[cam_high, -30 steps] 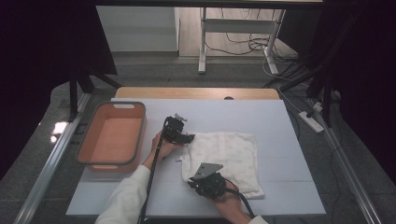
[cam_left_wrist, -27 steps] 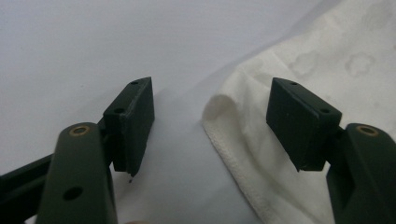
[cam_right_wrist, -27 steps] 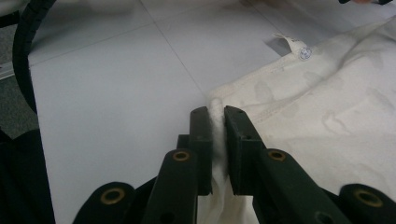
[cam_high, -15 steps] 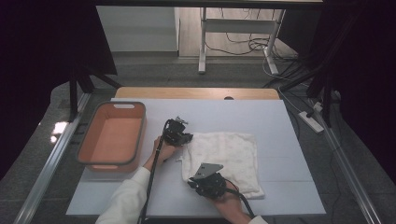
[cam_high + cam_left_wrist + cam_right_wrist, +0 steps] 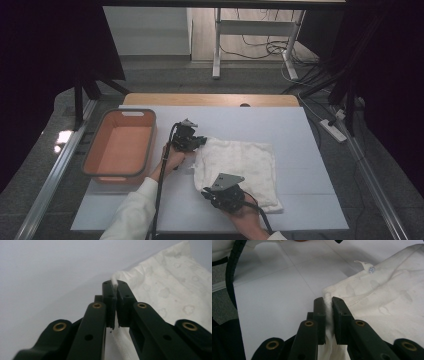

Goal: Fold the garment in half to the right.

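Note:
A white towel [image 5: 240,165] lies flat on the middle of the pale table [image 5: 300,130]. My left gripper [image 5: 201,142] is at the towel's far left corner, and in the left gripper view its jaws are shut on the edge of the towel [image 5: 175,290], a bit of cloth poking out at the tips. My right gripper [image 5: 209,192] is at the near left corner. Seen in the right gripper view, its jaws pinch the hem of the towel [image 5: 387,302], with my right gripper [image 5: 327,301] shut on it. A small label [image 5: 367,268] sticks out from the towel's edge.
An orange tub [image 5: 120,145] with a grey rim stands at the table's left side, with nothing in it. A cable trails from each gripper toward the person. Beyond the table are a stand's legs [image 5: 217,45] and loose cords [image 5: 260,47] on the floor.

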Motion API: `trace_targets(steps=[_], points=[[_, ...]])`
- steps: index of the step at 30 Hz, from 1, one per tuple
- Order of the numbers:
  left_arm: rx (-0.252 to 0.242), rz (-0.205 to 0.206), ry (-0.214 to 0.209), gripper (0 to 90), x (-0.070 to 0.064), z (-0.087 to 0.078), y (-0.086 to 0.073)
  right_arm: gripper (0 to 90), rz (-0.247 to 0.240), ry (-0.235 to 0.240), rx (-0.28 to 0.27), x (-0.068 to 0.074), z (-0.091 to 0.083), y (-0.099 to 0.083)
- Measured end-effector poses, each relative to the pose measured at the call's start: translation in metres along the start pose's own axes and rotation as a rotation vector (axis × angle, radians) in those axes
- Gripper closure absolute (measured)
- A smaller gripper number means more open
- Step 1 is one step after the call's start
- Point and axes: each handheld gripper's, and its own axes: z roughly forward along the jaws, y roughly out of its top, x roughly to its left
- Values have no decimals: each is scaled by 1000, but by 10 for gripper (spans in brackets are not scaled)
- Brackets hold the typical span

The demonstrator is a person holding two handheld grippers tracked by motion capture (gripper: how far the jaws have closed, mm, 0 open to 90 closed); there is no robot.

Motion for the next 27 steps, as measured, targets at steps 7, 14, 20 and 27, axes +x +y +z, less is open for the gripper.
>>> trace_targets(steps=[7,14,20,27], points=[[-11,-7,-8,858,0,-1,4,816,-6,-16,-28,0,-6,4],[-16,0,-16,858,0,-2,8,817,-5,-28,-50,0,-9,9],[-28,-1,-24,859,1,-6,11,817,-7,-35,-60,1,-9,15],[-50,-16,-28,859,3,-14,13,817,-19,-37,-81,4,-10,23]])
